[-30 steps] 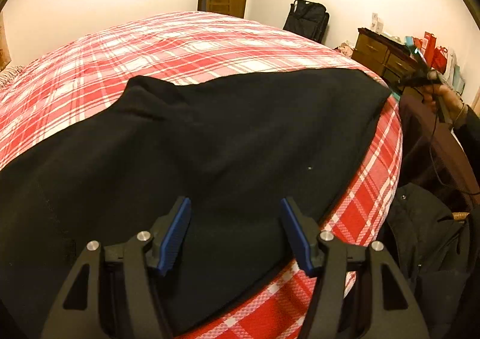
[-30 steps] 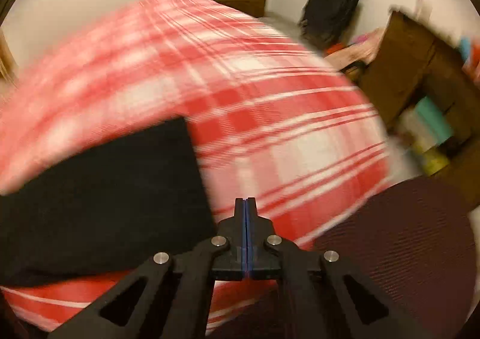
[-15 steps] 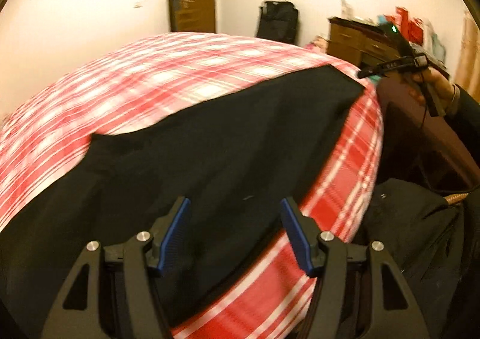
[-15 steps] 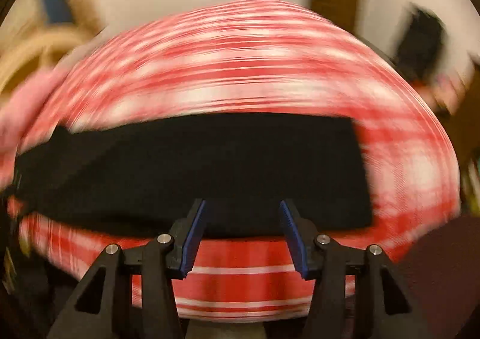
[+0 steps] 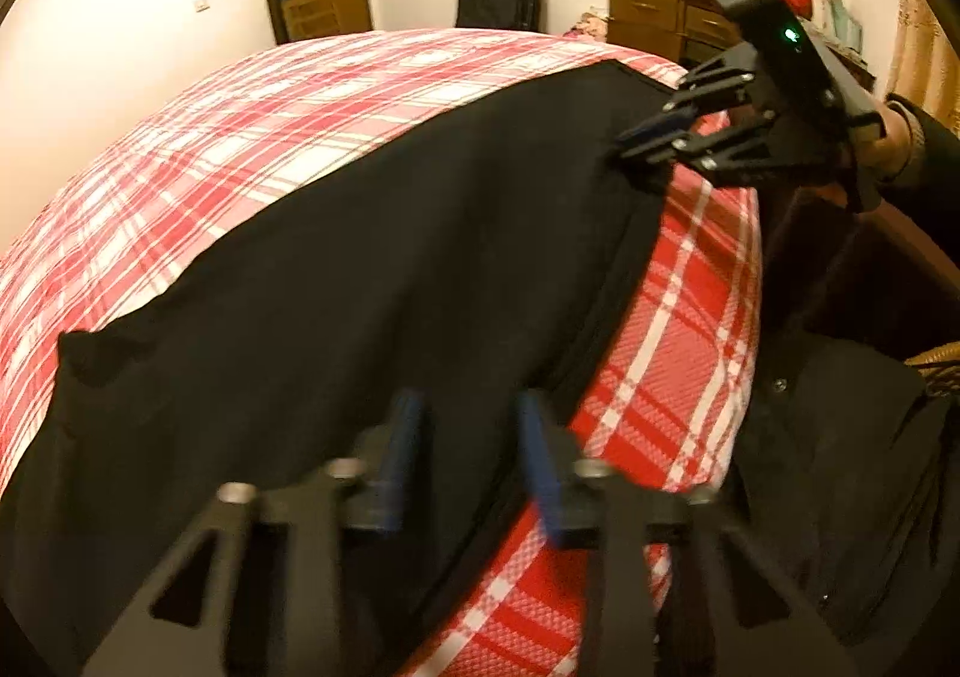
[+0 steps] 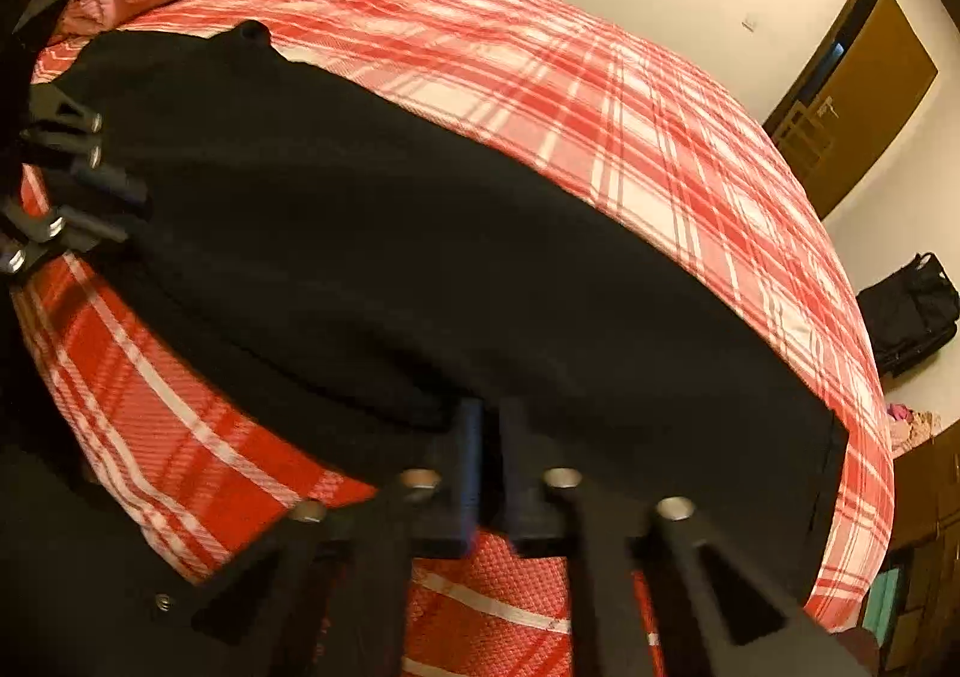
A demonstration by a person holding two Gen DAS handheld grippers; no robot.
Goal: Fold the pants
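Looking along our left gripper (image 5: 468, 455), we see its fingers part-spread over the near edge of the black pants (image 5: 360, 269) across the plaid bed (image 5: 300, 95). Right gripper (image 6: 489, 473), frame bottom, fingers nearly pressed together at the pants' edge; whether pinching, we cannot tell.

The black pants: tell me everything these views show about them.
The black pants lie flat lengthwise along the near edge of the red-and-white plaid bed cover. The fabric looks soft, matte and plain, apparently doubled, with a layered seam along the near edge. The left gripper sits partly open at that edge. The right gripper is nearly closed on the edge further along; an actual pinch isn't clear.
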